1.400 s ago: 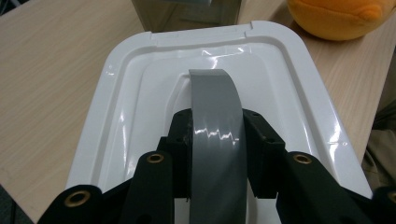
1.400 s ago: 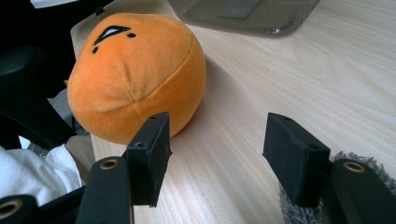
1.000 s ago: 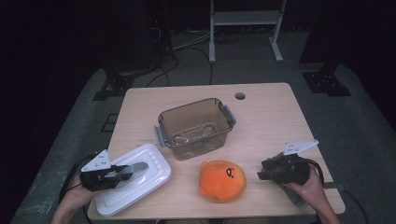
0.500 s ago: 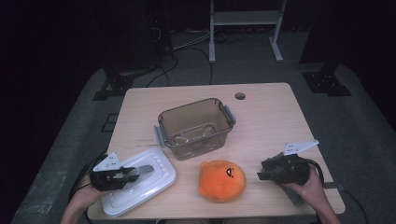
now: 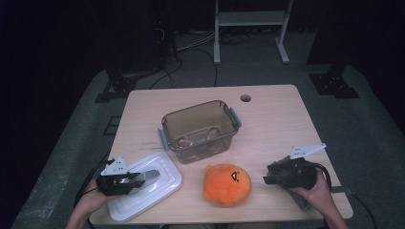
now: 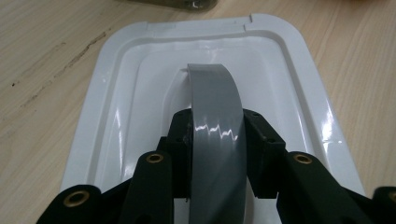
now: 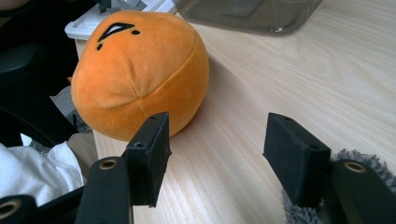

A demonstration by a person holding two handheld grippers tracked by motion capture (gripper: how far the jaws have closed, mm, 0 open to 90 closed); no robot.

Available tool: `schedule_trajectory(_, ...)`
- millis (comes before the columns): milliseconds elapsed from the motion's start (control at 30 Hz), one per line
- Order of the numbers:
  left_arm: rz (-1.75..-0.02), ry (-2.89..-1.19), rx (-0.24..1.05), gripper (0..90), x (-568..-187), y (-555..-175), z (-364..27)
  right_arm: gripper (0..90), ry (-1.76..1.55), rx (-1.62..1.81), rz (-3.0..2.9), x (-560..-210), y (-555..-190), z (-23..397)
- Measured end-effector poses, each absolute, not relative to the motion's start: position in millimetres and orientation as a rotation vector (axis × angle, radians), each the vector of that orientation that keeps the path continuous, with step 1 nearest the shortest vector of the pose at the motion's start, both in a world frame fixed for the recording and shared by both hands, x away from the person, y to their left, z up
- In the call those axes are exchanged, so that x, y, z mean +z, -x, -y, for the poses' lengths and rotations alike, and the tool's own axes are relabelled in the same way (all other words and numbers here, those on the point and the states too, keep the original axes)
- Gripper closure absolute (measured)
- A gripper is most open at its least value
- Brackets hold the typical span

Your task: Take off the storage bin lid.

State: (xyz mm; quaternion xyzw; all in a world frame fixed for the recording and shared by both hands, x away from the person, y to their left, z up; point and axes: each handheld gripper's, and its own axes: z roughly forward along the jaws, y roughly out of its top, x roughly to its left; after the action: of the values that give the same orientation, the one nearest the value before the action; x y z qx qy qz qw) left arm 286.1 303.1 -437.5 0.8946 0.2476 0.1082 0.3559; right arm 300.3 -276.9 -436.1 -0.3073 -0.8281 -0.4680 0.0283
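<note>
A white rectangular lid point(image 5: 162, 188) lies at the table's front left, a grey arched handle point(image 6: 215, 102) along its middle. My left gripper point(image 5: 138, 180) is shut on that handle point(image 5: 152, 175), and both black pads point(image 6: 180, 140) press its sides. A clear brownish container point(image 5: 200, 129) stands open at the table's centre. In front of it sits an orange round plush point(image 5: 227, 184). At the front right my right gripper point(image 5: 267, 177) rests open, pointing at the plush point(image 7: 140, 70). Between its jaws is bare wood, and the left pad point(image 7: 149, 154) stands just short of the plush.
A grey fuzzy cloth point(image 7: 303, 212) lies under the right gripper, near the table's front right edge. There is a round cable hole point(image 5: 245, 98) at the back of the tabletop point(image 5: 277, 124). A metal stand point(image 5: 248, 19) and cables are on the dark floor beyond.
The left gripper has sunk a little toward the table with the lid's handle in its jaws. The right gripper and the plush have stayed put.
</note>
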Motion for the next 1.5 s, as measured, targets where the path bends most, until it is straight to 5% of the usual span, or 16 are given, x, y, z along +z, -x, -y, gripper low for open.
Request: schedule_trajectory(1500,-0.45,-2.198,0.315,51.0,-377.6,-275.0,-265.2,39.2,0.941,-1.457,2.559,-435.3,-299.2,277.5)
